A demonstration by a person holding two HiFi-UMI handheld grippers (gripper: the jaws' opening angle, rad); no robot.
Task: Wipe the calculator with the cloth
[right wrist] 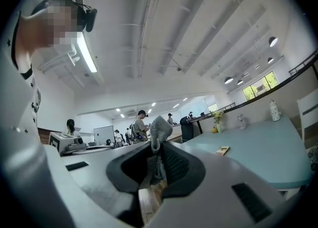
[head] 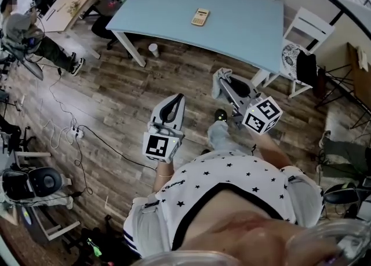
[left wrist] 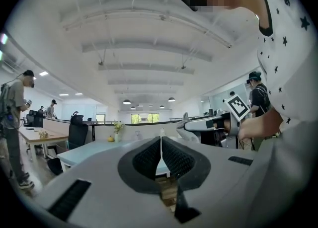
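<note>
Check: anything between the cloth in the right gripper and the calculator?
Nothing visible. The right gripper, shut on the cloth, is over the floor, short of the table. The tabletop on the near side of the calculator is bare.

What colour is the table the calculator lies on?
Light blue; the table shows best in the head view.

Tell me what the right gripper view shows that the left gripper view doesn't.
Only the right gripper view: the right gripper shut on a grey textured cloth, and the small beige calculator lying flat. Only the left gripper view: the left gripper, jaws together on nothing, and the right gripper's marker cube. Both: the light blue table.
</note>
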